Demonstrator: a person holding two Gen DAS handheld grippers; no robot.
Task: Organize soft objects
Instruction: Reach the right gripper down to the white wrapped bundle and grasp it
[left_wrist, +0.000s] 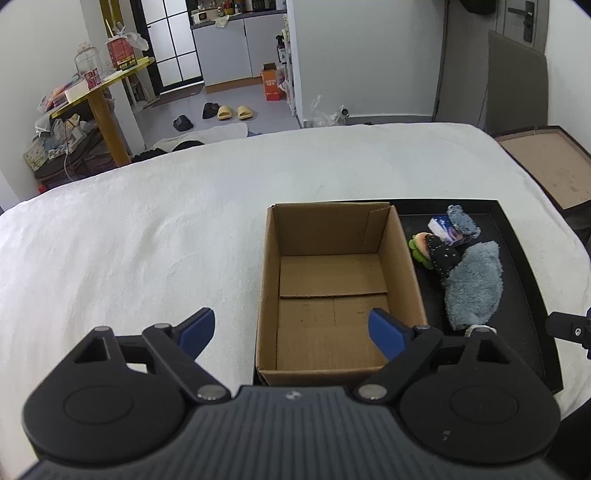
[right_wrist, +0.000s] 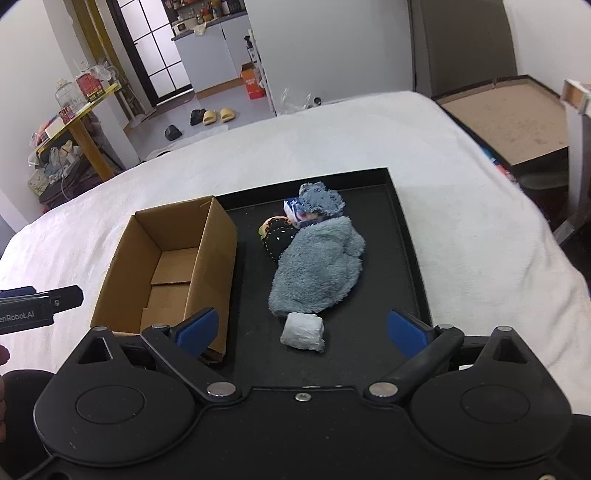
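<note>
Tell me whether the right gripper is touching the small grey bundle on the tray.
Apart. The right wrist view shows the right gripper with jaws open wide, black tray visible between each jaw and the grey bundle.

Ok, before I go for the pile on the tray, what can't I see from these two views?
- Burger toy, right wrist view: mostly behind the black dotted sock.
- Small packet, right wrist view: half under the fluffy grey cloth.
- Grey bundle, left wrist view: hidden by the left tongs.
</note>
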